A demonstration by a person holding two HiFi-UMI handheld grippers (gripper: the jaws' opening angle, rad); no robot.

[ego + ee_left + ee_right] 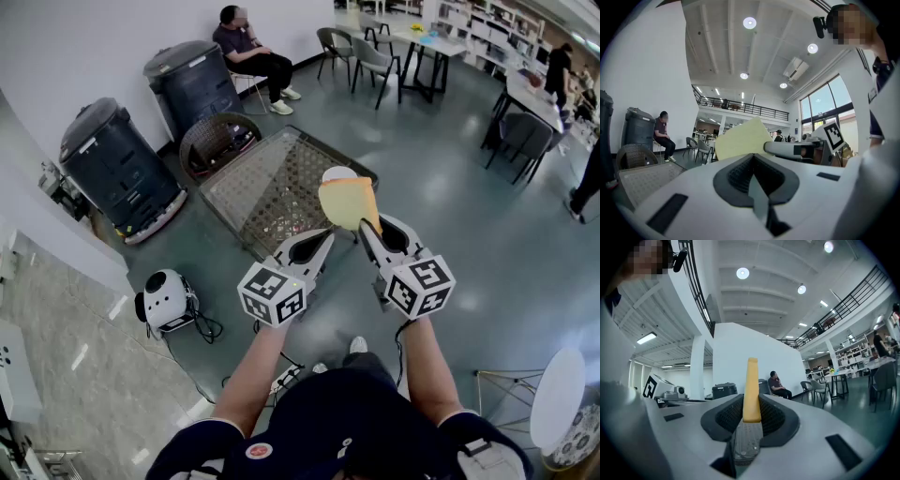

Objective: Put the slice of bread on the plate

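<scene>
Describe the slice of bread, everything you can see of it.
The slice of bread has a pale yellow face and a darker golden crust along its edge. It stands upright on edge, clear of any surface, with its lower edge pinched between the pads of the right gripper. In the head view it shows in front of the mesh table and partly covers the white plate. Nothing else touches it.

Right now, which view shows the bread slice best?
Head view: the bread slice shows most of its broad face, gripped at the lower edge by the right gripper. Right gripper view shows it only edge-on between the jaws. Left gripper view shows its face, the lower part hidden behind the left gripper.
</scene>
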